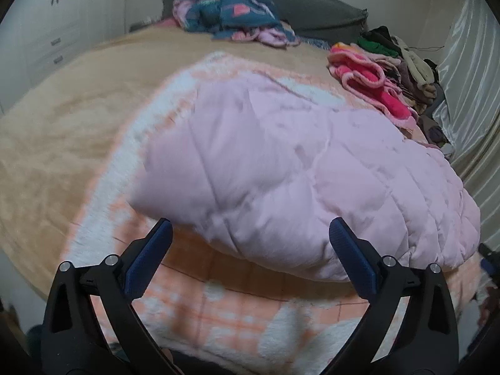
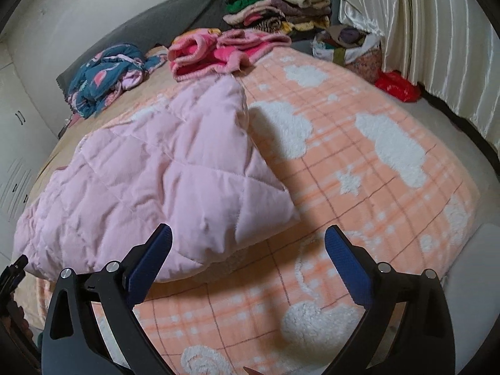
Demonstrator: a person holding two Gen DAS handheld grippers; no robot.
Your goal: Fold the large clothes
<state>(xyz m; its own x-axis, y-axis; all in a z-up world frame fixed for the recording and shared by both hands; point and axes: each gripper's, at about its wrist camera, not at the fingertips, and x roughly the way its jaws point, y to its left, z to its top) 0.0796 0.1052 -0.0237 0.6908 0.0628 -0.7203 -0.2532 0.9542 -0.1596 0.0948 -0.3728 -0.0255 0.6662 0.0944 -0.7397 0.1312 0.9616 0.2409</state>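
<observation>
A large pale pink quilted garment [image 1: 281, 168] lies folded over on the bed, and also shows in the right wrist view [image 2: 150, 181]. It rests on an orange plaid blanket with white clouds [image 2: 359, 168], seen in the left wrist view too [image 1: 237, 306]. My left gripper [image 1: 250, 234] is open and empty, just above the garment's near edge. My right gripper [image 2: 248, 237] is open and empty, over the garment's near right corner. The tip of the left gripper [image 2: 14, 268] shows at the left edge of the right wrist view.
A pink fleece garment [image 2: 218, 50] and a teal patterned one [image 2: 103, 72] lie further up the bed. A stack of folded clothes [image 2: 281, 9] sits by the grey headboard [image 1: 312, 3]. White curtains [image 2: 437, 37], a red bag [image 2: 397, 86] and wardrobes [image 1: 56, 25] surround the bed.
</observation>
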